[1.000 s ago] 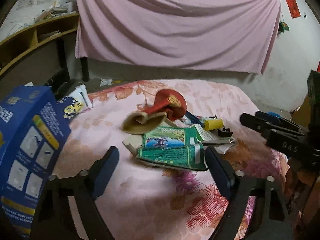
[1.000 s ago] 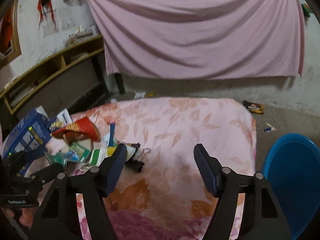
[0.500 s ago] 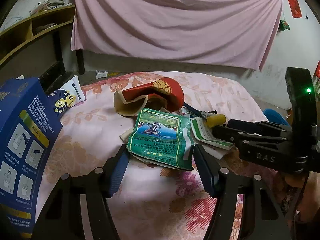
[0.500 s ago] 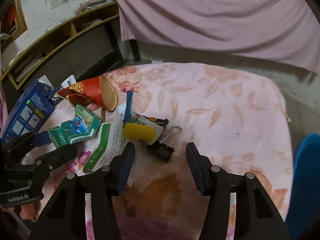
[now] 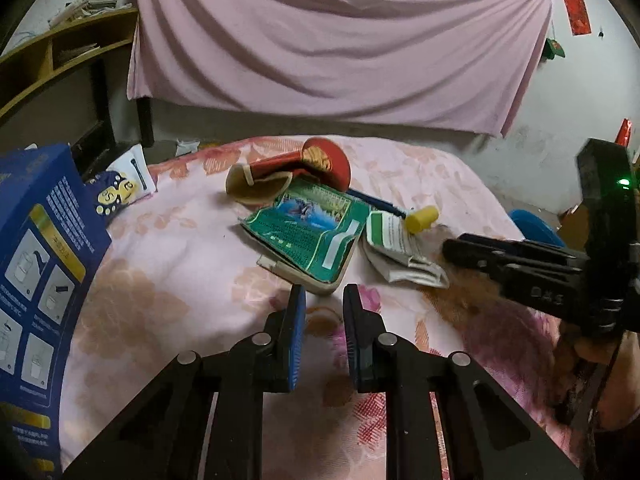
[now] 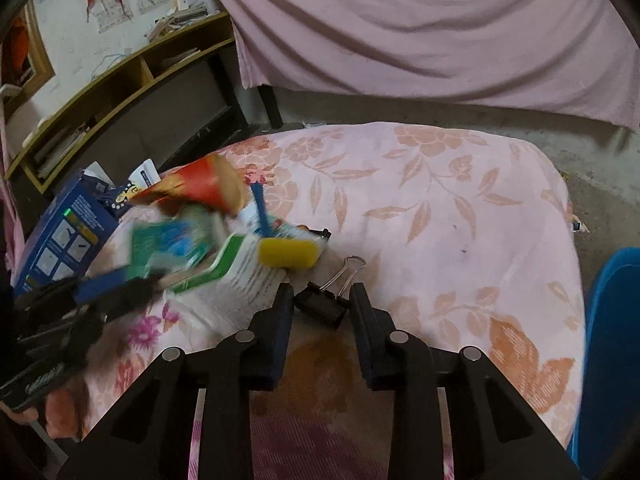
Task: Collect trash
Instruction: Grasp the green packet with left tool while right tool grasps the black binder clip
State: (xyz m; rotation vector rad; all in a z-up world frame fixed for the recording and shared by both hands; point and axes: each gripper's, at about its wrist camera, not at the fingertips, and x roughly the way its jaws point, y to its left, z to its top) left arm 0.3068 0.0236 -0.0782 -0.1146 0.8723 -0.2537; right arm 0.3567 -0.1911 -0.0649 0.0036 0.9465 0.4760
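Note:
A green printed packet (image 5: 310,232) lies on the floral cloth, its near corner just ahead of my left gripper (image 5: 324,300), whose jaws stand narrowly apart with nothing between them. A crushed red paper cup (image 5: 292,168) lies behind the packet. A white-green leaflet (image 5: 396,244) and a yellow cap (image 5: 422,219) lie to the right. My right gripper (image 6: 322,300) stands around a black binder clip (image 6: 322,306), jaws apart and beside it; contact is unclear. The packet (image 6: 172,246), cup (image 6: 200,190) and yellow cap (image 6: 288,254) also show in the right wrist view.
A blue printed box (image 5: 36,264) stands at the left edge of the cloth. A blue bin (image 6: 612,340) stands on the floor at the right. A blue pen (image 6: 262,212) lies by the cup. Wooden shelves (image 6: 120,92) line the left wall.
Both grippers moved forward and down toward the pile and their jaws narrowed a lot. The left now sits at the packet's corner, the right around the binder clip.

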